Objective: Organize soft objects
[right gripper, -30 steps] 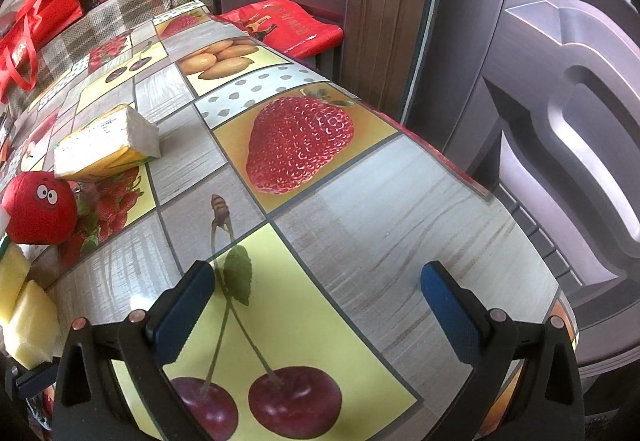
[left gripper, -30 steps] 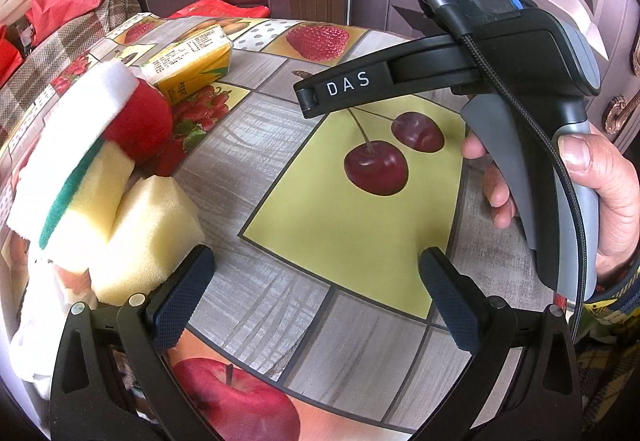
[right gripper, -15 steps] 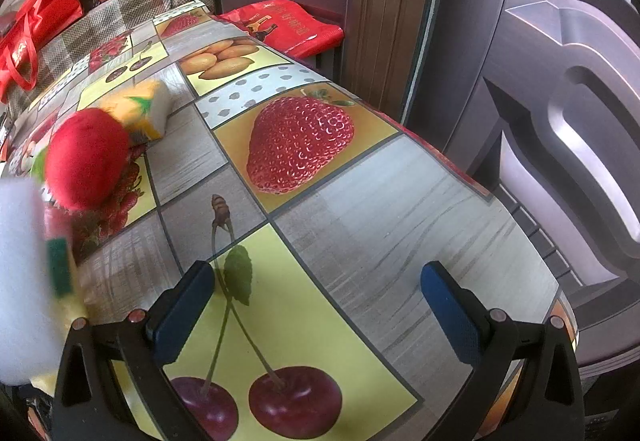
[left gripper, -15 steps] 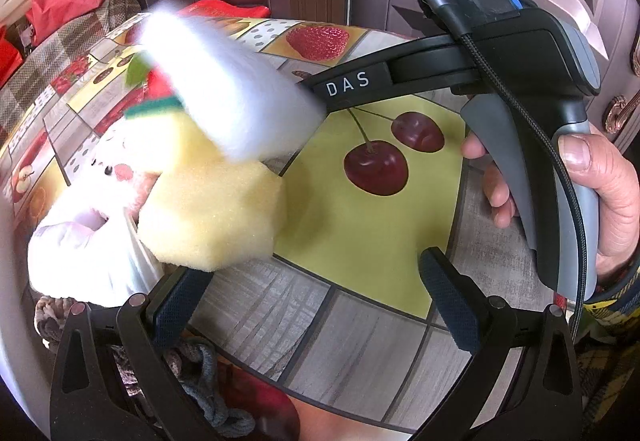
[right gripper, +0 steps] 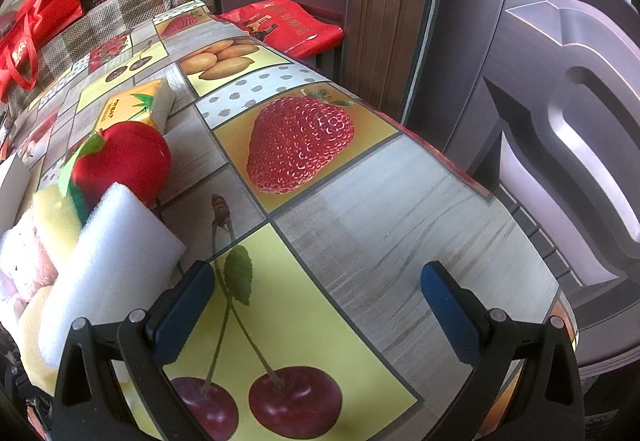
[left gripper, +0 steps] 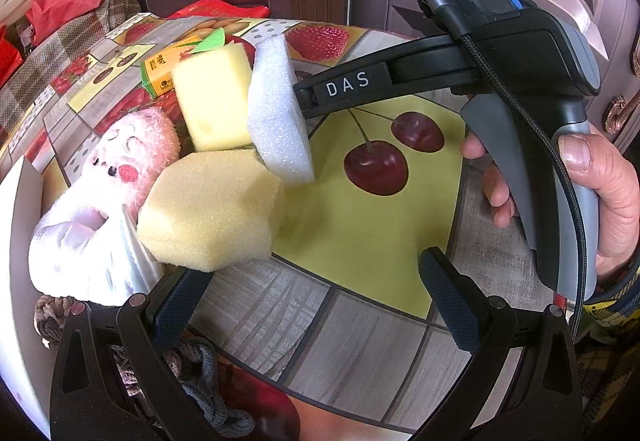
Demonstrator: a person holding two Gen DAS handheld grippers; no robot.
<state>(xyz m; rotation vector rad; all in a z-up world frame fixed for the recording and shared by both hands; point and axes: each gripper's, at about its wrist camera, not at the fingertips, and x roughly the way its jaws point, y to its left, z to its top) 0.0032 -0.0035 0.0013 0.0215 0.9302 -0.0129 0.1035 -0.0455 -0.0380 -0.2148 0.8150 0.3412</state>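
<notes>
At the far left of the left wrist view a pink plush toy [left gripper: 132,145] lies on the bench [left gripper: 360,345] beside white cloth [left gripper: 84,257], with a grey knitted cord [left gripper: 200,381] trailing below near the view's lower edge; just right of the plush, a yellow sponge [left gripper: 208,209] sits in front, a second yellow sponge [left gripper: 212,101] leans behind it, and a white foam block [left gripper: 278,109] stands tilted, touching both; a yellow carton [left gripper: 162,75] lies behind the pile. The left hand-held gripper [left gripper: 312,301] hovers with its jaws wide apart, holding nothing, its left finger just under the front sponge. Further right, the right hand-held gripper [right gripper: 318,305] is gripped by the person's right hand [left gripper: 604,193]; its jaws also stand apart and empty over the cherry print. In the right wrist view a red plush apple [right gripper: 128,161] rests behind the foam block, touching the carton.
</notes>
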